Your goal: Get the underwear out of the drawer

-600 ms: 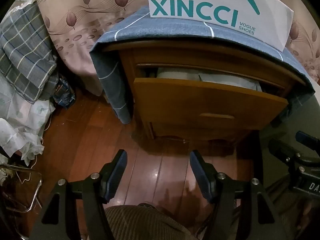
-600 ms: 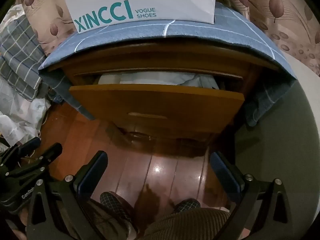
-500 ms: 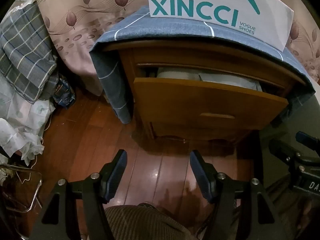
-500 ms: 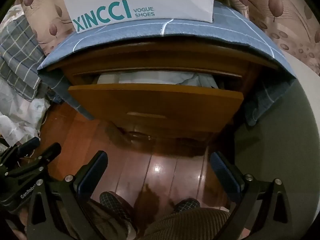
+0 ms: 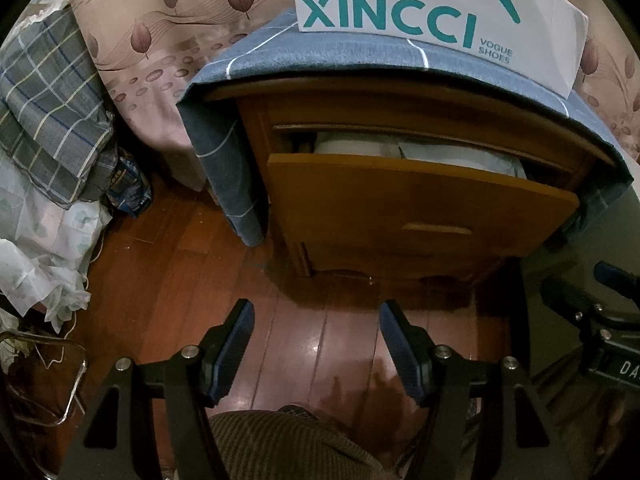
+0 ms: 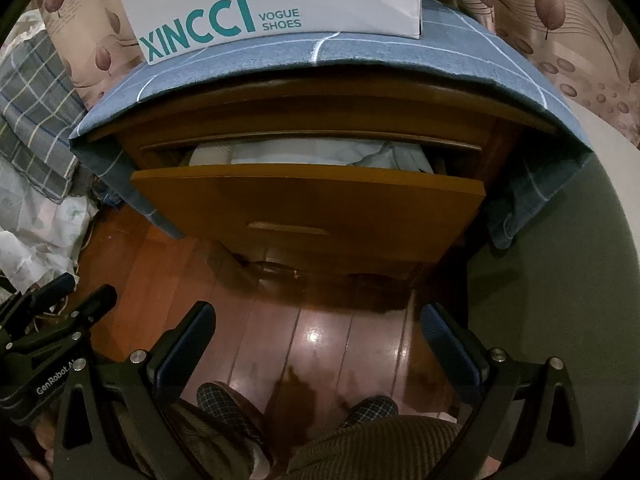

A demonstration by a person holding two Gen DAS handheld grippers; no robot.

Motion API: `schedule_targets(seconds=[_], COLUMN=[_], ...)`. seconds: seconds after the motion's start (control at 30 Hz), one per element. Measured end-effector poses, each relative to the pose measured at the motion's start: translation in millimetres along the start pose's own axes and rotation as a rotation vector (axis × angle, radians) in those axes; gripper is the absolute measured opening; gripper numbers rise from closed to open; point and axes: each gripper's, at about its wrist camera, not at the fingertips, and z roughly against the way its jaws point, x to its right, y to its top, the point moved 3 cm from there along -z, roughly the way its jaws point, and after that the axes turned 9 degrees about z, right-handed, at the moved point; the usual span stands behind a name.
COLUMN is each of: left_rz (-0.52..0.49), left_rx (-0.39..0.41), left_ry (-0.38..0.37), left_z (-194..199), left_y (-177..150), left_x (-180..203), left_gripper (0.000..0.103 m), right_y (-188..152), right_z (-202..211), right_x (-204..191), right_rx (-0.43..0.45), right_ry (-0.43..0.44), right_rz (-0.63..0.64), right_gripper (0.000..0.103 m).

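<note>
A wooden nightstand's drawer [image 5: 416, 204] [image 6: 308, 208] stands pulled partly out. Pale folded fabric [image 5: 420, 152] [image 6: 312, 152] lies inside it, showing over the drawer front; I cannot tell which piece is underwear. My left gripper [image 5: 316, 320] is open and empty, held low above the wooden floor in front of the drawer. My right gripper [image 6: 316, 320] is open wider and empty, also low in front of the drawer. The left gripper also shows in the right wrist view [image 6: 68, 300], and the right gripper shows in the left wrist view [image 5: 592, 292].
A blue checked cloth [image 5: 344, 52] [image 6: 360, 48] covers the nightstand top, with a white XINCCI shoe box [image 5: 420, 4] [image 6: 280, 4] on it. Plaid bedding and white fabric [image 5: 44, 120] pile up at the left. A green surface [image 6: 560, 280] lies at the right. My knees and slippers [image 6: 224, 400] are below.
Both views have shifted very slightly closer to the drawer. The jaws have not changed.
</note>
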Motion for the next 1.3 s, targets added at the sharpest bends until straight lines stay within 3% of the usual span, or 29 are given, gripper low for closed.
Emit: schedule_targets(seconds=[0.23,0.5,1.07,1.3], left_rz=[-0.001,0.008,0.007,0.025], left_rx=[-0.016,0.027,0.004,0.005], left_ry=[0.004,-0.007,0.008,-0.020], left_z=[1,0,2,1], left_y=[3,4,2,4], left_x=[-4,-1,-4,-3], left_gripper=[0.067,0.067,0.067,0.067], right_y=[0,-1,-1,-2], right_z=[0,0,1,1], right_x=[0,1,6,14], right_rx=[0.001,0.003,0.010,0.015], right_ry=[0.002,0.006,0.025,0.042], right_rz=[0.000,-0.008,-0.036,-0.067], right_gripper=[0.101,0.101,0.101,0.101])
